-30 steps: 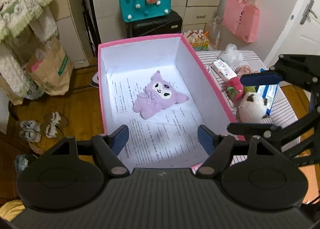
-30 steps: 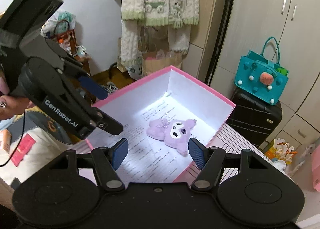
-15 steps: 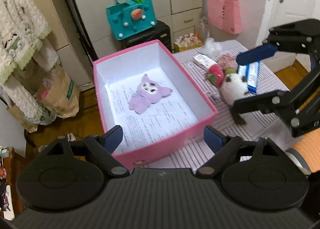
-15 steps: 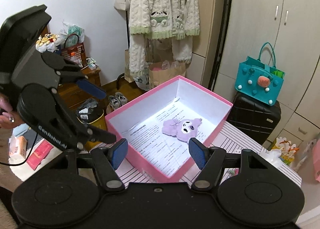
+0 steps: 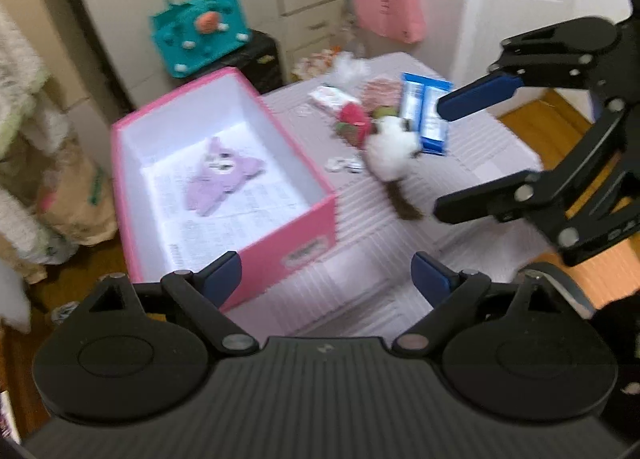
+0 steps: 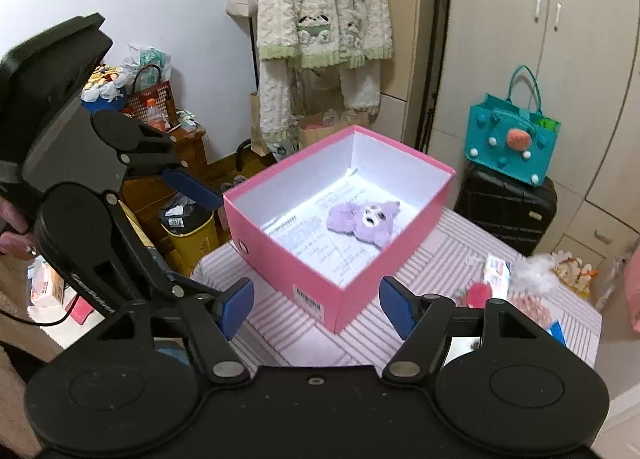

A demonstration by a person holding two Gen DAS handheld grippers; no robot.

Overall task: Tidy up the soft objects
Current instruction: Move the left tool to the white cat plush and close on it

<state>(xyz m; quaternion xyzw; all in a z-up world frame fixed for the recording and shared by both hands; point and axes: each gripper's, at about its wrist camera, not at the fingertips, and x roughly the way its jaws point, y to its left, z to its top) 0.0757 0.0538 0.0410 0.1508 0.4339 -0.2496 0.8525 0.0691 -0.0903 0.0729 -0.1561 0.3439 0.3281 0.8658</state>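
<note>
Left wrist cam sits above the tabletop's [image 5: 472,163] near edge, looking down across the pink box [image 5: 288,235] toward the wardrobe; blurred. Right wrist cam looks from the box's other side, w/ box [image 6: 288,243] near. Both share box & purple plush [image 5: 222,175] [image 6: 364,221].

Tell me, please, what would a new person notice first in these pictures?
First the pink box on the striped table, open, with a purple plush toy lying inside on printed paper. Next, to its right in the left view, a white plush toy lies beside a red one. Both grippers are open and empty.
</note>
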